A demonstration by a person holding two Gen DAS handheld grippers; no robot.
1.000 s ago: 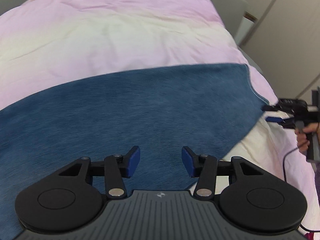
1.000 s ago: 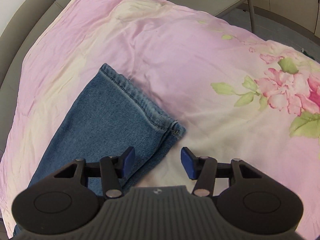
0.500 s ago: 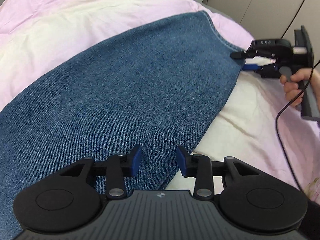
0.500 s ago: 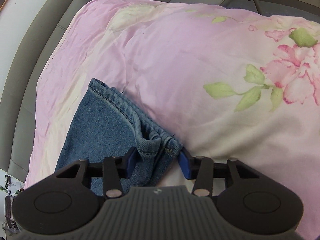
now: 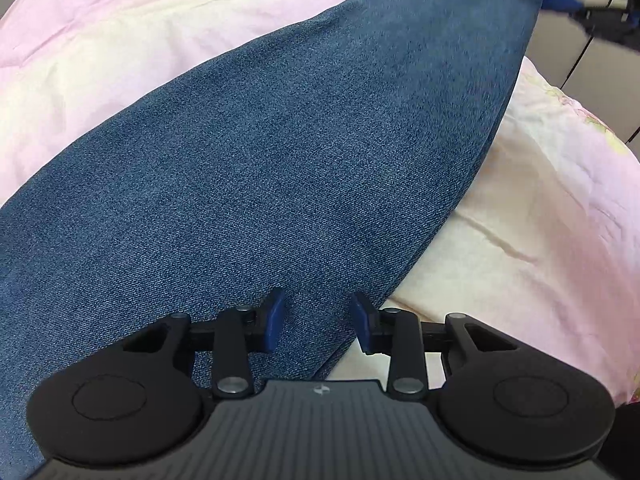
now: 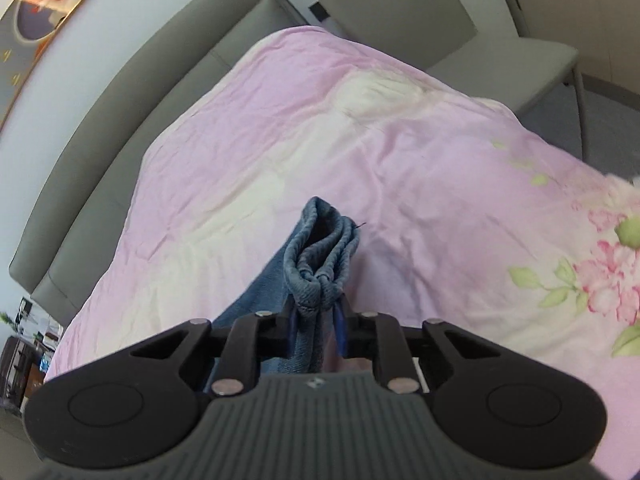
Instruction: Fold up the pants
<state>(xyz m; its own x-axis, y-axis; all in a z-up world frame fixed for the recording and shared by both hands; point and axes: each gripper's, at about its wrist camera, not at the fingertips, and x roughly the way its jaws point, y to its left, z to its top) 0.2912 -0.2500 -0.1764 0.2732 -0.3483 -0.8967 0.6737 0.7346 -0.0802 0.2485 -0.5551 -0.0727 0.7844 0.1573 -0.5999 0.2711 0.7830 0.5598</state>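
Between right fingers [image 6: 316, 330] — pants [image 6: 320, 256] hem clamped; left fingers [image 5: 318, 322] apart over denim.

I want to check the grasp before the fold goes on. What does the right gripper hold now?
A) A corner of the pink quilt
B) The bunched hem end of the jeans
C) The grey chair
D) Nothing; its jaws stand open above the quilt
B: in the right wrist view the right gripper has its jaws closed on the bunched hem of the jeans, lifted above the pink floral quilt.
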